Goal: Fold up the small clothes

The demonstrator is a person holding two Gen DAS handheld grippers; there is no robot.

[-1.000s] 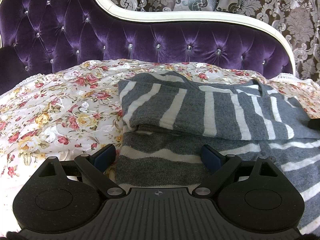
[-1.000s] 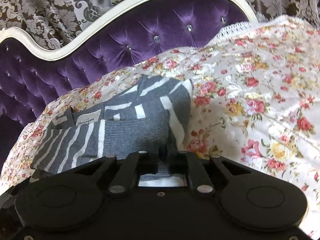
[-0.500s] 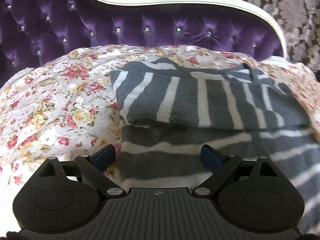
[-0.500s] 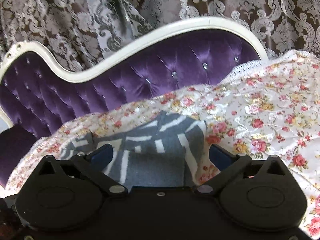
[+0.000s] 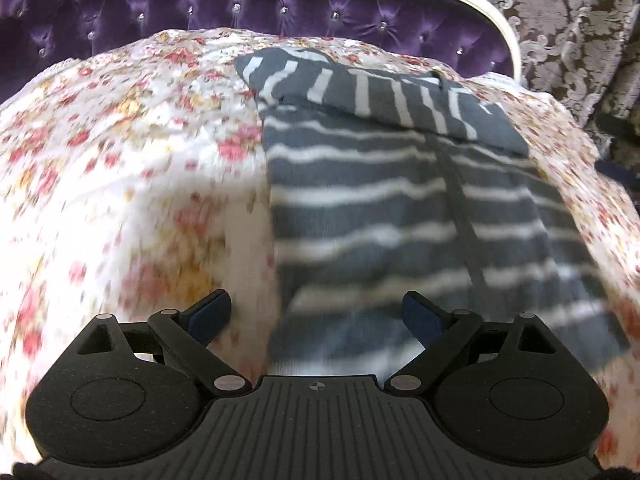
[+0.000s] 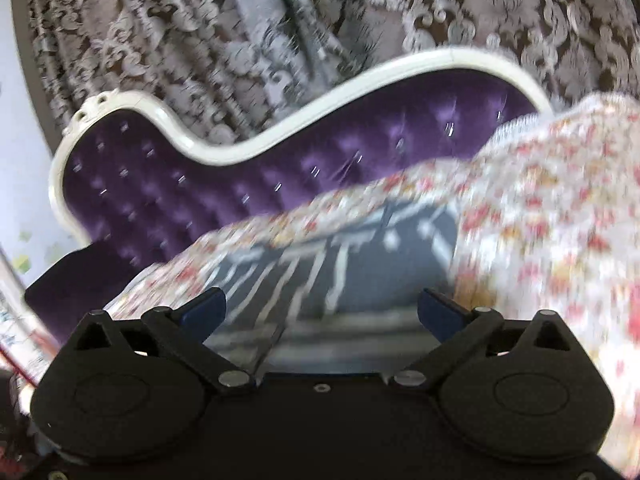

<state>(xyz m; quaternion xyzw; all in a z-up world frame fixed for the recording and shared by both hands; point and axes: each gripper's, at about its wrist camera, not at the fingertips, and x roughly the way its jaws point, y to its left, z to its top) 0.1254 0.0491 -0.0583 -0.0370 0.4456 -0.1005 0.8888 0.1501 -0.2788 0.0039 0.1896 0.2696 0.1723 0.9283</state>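
Both grippers, left (image 5: pixel 316 316) and right (image 6: pixel 322 312), spread wide, gripping nothing, as I read them. Striped sweater (image 5: pixel 400 208) lies on floral sheet (image 5: pixel 120 160), far end folded over.

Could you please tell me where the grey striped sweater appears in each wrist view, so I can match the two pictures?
Left wrist: the grey striped sweater fills centre and right, from top to bottom.
Right wrist: the sweater lies lower centre, blurred, above the open tongs.
Shared landmark: the purple tufted headboard behind the floral bedspread.
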